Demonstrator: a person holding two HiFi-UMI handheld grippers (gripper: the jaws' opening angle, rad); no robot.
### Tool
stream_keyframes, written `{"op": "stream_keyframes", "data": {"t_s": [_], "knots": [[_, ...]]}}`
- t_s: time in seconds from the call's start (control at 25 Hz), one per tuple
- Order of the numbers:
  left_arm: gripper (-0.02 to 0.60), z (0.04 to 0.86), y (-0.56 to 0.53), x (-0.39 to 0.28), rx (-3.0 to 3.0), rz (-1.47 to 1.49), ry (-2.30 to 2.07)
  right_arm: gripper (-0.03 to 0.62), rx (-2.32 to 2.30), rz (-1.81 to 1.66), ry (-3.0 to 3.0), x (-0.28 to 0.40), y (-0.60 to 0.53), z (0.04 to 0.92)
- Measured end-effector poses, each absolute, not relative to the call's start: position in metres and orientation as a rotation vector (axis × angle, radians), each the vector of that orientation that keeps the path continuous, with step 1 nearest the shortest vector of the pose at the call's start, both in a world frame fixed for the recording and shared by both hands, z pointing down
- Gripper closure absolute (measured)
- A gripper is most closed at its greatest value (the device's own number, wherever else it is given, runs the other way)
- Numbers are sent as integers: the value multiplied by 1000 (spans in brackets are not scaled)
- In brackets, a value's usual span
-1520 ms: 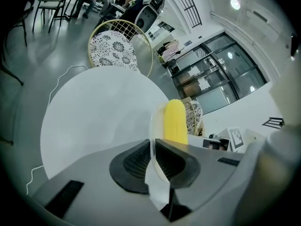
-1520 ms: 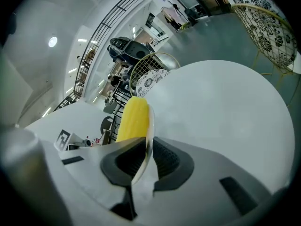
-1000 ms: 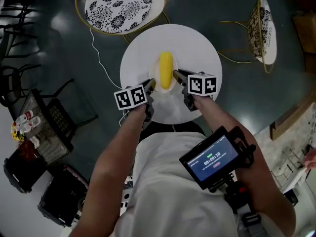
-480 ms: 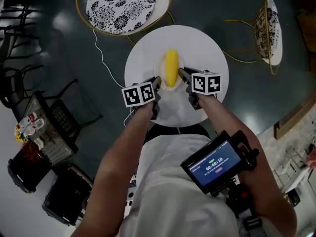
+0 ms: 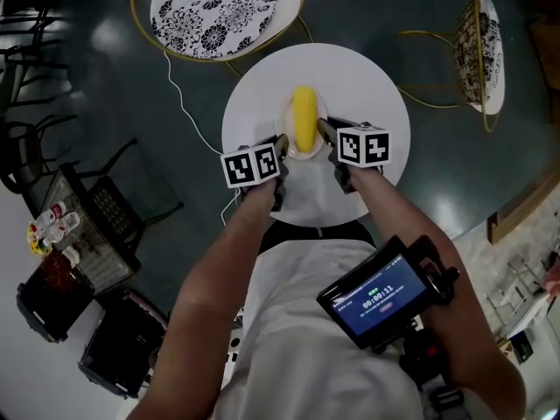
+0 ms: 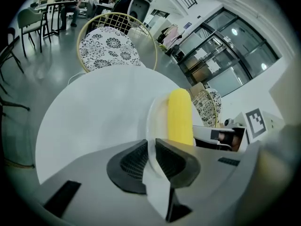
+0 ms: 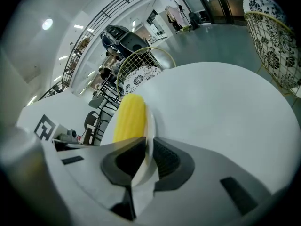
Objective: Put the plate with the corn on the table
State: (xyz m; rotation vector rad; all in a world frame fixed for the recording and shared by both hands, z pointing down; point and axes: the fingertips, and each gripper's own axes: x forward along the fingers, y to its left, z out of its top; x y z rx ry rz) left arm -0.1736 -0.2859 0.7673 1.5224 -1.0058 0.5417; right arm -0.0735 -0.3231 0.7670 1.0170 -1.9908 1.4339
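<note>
The left hand-held gripper (image 6: 151, 160) is clenched on the left rim of a small white plate (image 6: 157, 121). Its two jaws are nearly together, with only the thin rim between them. The right hand-held gripper (image 7: 146, 161) pinches the opposite rim in the same way. A yellow corn cob (image 5: 304, 116) lies along the plate. Both grippers hold the plate over the middle of the round white tabletop (image 5: 367, 86). Whether the plate touches the surface, I cannot tell.
</note>
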Motion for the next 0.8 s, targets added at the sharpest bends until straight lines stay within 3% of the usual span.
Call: {"op": "stream_keyframes", "data": {"t_s": [0.8], "knots": [[532,778,-291,-179,1547,480,-959,546,1055,1508,-2028,-82,-330,777]]}}
